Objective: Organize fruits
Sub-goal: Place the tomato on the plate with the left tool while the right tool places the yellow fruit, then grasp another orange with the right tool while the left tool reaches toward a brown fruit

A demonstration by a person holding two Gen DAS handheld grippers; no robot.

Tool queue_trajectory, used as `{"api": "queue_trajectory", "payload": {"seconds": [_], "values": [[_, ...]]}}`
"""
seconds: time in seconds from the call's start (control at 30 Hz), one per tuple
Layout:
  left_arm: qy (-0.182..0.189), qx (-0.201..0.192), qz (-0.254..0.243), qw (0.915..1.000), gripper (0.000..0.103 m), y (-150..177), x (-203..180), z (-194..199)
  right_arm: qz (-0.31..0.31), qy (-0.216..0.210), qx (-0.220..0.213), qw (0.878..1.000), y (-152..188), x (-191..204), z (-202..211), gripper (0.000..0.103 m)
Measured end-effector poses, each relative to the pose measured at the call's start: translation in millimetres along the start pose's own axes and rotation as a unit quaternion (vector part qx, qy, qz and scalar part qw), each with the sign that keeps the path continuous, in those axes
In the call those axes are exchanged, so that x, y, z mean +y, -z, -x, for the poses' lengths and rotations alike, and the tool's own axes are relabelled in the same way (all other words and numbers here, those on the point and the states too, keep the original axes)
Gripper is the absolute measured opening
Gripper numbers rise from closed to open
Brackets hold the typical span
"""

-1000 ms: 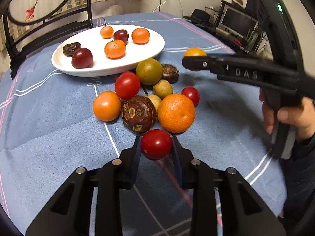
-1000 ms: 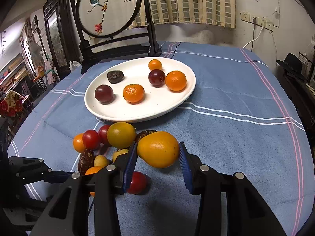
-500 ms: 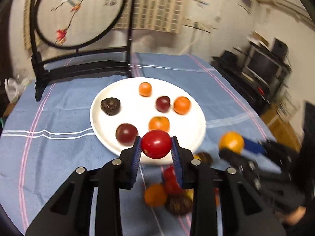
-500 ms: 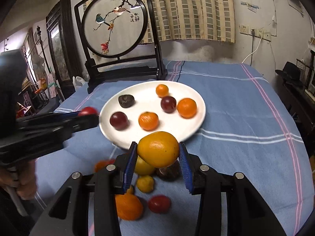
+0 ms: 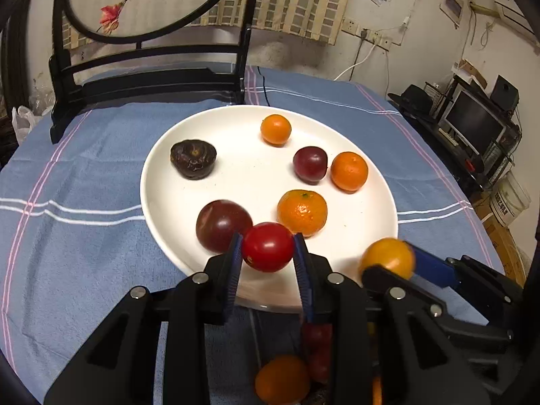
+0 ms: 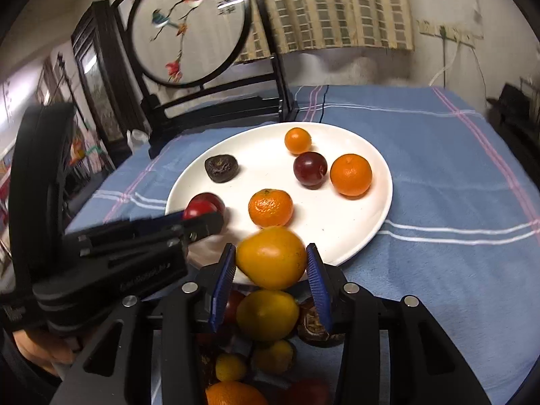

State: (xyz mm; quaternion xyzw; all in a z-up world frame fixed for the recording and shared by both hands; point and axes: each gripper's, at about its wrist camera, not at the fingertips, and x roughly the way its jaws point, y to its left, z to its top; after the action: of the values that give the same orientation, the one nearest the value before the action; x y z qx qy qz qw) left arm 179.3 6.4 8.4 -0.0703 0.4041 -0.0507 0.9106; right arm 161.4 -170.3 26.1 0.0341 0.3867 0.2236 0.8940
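Holding a red tomato [image 5: 267, 251] tight between my left gripper [image 5: 268, 253] pads, I have it over the near rim of the white plate [image 5: 371, 236], just in front of a dark plum [image 5: 222, 224] and a mandarin [image 5: 302, 212]. My right gripper [image 6: 271, 260] has just been opening; its jaws now stand slightly wider around the yellow-orange fruit [image 6: 271, 256], which sits between them at the plate's near edge, above the fruit pile [image 6: 266, 317] on the blue cloth [image 6: 438, 270].
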Motion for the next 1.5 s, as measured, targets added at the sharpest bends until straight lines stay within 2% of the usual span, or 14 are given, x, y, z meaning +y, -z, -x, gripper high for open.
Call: {"api": "queue_trajectory", "payload": {"seconds": [0.03,0.07,0.13,0.23,0.37,0.47,0.53,0.63,0.9,1.0,1.23,1.43,1.5], "values": [[0.0,-0.004,0.004,1.0,0.035,1,3,0,-0.006,0.002,0.002,1.0,1,-3,-1,0.06],[0.003,-0.012,0.01,0.9999,0.048,1,6,2,-0.014,-0.006,0.005,1.0,2,-6,-2,0.065],[0.0,-0.027,0.018,0.9995,0.067,0,9,8,-0.028,-0.018,0.009,0.999,1,-11,-3,0.065],[-0.001,-0.055,0.012,0.9984,0.071,0,10,21,-0.037,-0.02,0.003,0.999,2,-16,3,0.069],[-0.008,-0.06,-0.002,0.9982,0.085,1,10,27,-0.042,-0.009,0.002,0.999,4,-22,6,0.071],[-0.009,-0.058,-0.007,0.9983,0.09,3,11,28,-0.049,-0.007,-0.001,0.999,4,-26,9,0.072],[-0.008,-0.052,-0.009,0.9986,0.092,4,13,28,-0.049,-0.005,-0.003,0.999,4,-27,11,0.077],[-0.006,-0.042,-0.004,0.9991,0.093,5,16,28,-0.041,0.001,-0.002,0.999,4,-26,14,0.079],[-0.01,-0.035,0.002,0.9993,0.094,12,23,36,0.028,0.03,-0.022,0.999,2,-19,41,0.082],[-0.018,-0.029,0.002,0.9994,0.095,18,27,40,0.037,0.017,-0.013,0.999,5,-21,50,0.083],[-0.02,-0.02,-0.005,0.9996,0.095,39,31,54,0.075,-0.011,0.035,0.996,44,-11,61,0.083],[-0.025,-0.02,-0.034,0.9989,0.095,52,28,65,0.15,-0.028,0.037,0.988,71,28,75,0.082],[-0.026,-0.022,-0.032,0.9989,0.095,53,31,68,0.178,-0.022,0.045,0.983,78,42,74,0.077]]}}
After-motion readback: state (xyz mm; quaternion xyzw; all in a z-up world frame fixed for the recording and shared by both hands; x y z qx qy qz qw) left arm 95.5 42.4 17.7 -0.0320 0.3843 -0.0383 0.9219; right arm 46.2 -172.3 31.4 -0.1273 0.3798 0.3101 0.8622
